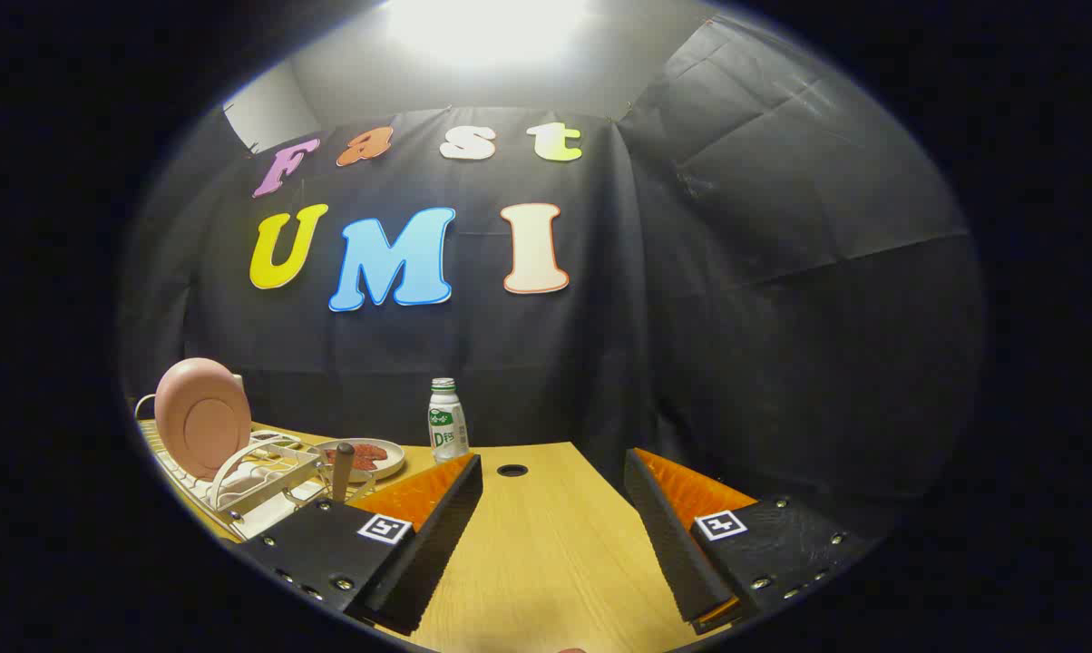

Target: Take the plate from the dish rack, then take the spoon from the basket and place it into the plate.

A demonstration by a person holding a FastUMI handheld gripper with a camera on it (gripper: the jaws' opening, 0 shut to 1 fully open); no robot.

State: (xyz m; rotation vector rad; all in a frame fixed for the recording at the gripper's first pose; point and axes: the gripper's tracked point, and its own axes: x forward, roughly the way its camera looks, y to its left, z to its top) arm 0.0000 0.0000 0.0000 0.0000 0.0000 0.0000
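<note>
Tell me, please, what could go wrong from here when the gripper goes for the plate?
The gripper is open over bare table, well away from the pink plate, which stands upright in the white dish rack. A poor grasp on its rim might tip it or drag the rack. The brown handle beside the rack and the bottle could be knocked.

You've got one blown-out overhead light (487, 27) — glare up top, booth dim below, heavy fisheye bend at edges; wooden table (546, 544) reads sharp.
</note>
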